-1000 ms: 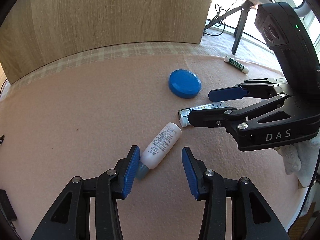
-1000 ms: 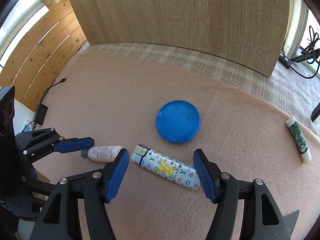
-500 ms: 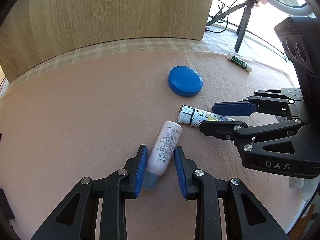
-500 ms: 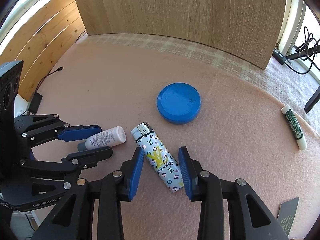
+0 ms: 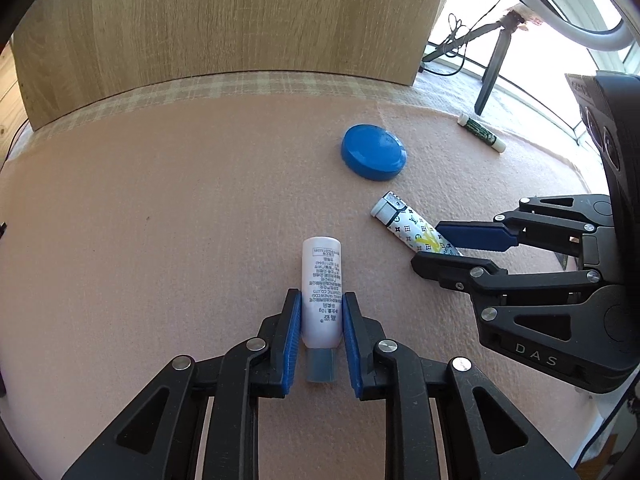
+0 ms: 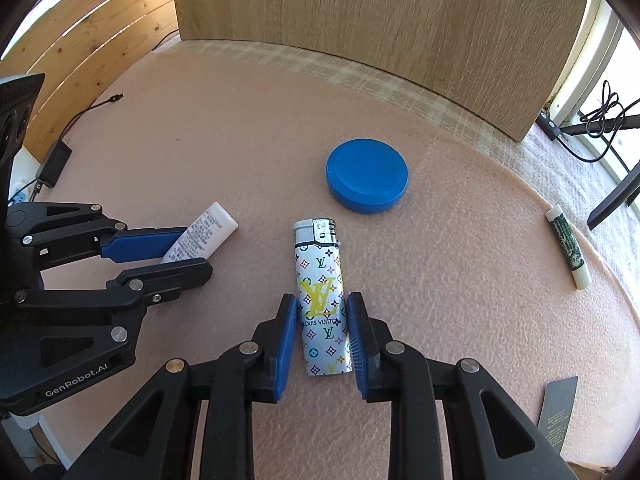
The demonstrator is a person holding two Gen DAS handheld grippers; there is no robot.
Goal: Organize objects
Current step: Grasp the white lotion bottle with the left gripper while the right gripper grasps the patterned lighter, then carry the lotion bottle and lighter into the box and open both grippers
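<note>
Pink felt carries everything in the left wrist view, where the left gripper [image 5: 319, 316], its jaws just closed inward, is clamped on the white tube [image 5: 321, 292] along its length, presumably for lifting. In the right wrist view, the right gripper [image 6: 322, 320], likewise just closed, is pressed on the patterned lighter [image 6: 322, 300], below the blue lid [image 6: 367, 175].

Both claws now closed: L claw [image 5: 319, 312] on tube [image 5: 321, 292], R claw [image 6: 320, 316] on lighter [image 6: 322, 300].
</note>
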